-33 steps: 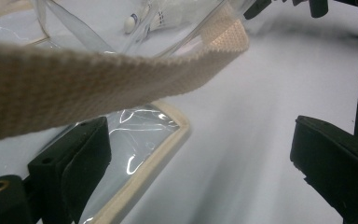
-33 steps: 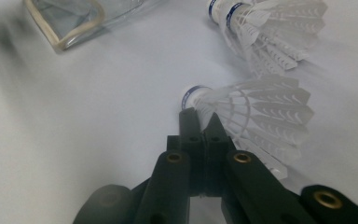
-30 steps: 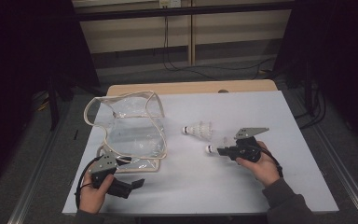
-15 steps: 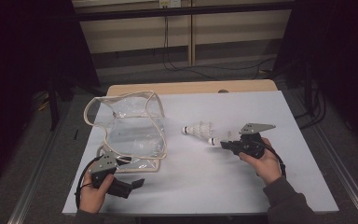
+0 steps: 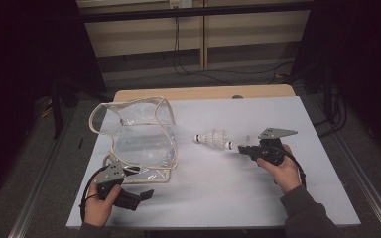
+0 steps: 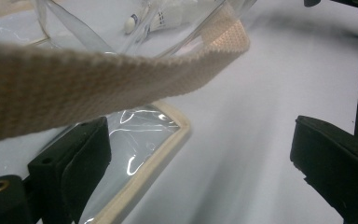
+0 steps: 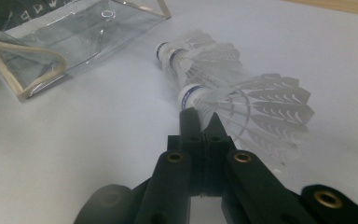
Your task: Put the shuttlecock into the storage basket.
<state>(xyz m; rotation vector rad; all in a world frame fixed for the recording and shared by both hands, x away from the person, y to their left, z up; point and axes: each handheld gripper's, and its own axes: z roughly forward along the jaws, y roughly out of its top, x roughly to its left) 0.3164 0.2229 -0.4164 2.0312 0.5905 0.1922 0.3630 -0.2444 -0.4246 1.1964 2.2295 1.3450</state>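
Note:
A clear plastic bag (image 5: 144,134) with beige trim stands open at the table's left. One white shuttlecock (image 5: 211,138) lies on the table to its right. A second shuttlecock (image 5: 233,145) sits at the tips of my right gripper (image 5: 245,148), whose jaws are shut on its feather skirt. In the right gripper view the held shuttlecock (image 7: 261,107) points its cork at the lying one (image 7: 200,56), close beyond the gripper (image 7: 200,119). My left gripper (image 5: 146,195) rests open by the bag's near corner. Its own view has the bag's beige strap (image 6: 98,79) crossing above the wide-apart jaws.
The white table top (image 5: 238,198) stretches between the two hands. A wooden edge (image 5: 203,92) runs along its far side, and cables hang behind it. The bag's flat base (image 6: 140,154) lies beside my left jaw.
The right hand has shifted slightly away from the person, taking the shuttlecock closer to the one lying on the table. The left hand and the bag have stayed put.

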